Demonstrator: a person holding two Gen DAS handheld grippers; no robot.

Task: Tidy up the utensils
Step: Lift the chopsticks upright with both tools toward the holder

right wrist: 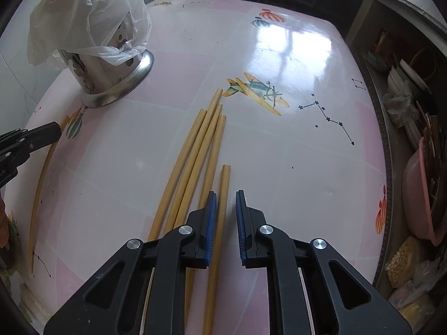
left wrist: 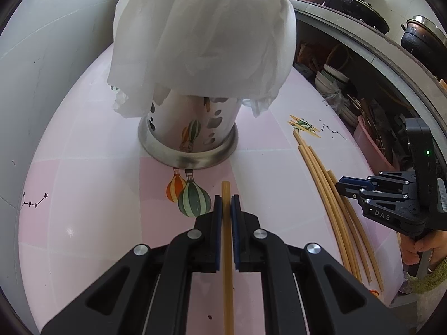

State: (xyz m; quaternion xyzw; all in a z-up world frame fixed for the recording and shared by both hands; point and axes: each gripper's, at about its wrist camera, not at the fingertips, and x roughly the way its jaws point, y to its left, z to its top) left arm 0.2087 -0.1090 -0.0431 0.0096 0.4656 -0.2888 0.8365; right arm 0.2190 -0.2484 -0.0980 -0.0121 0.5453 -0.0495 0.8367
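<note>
Here, left hand-held gripper (left wrist: pixel 226 203) clamping one chopstick (left wrist: pixel 226 251), right hand-held gripper (right wrist: pixel 226 199) parted, astride another chopstick (right wrist: pixel 223 195)

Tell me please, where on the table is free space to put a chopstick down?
Free: the glossy patch right of the loose chopsticks, past the airplane print, and the table left of the balloon print. Crowded: around the metal holder under its plastic bag.

Chopstick (right wrist: pixel 220 223) between parted jaws
</note>
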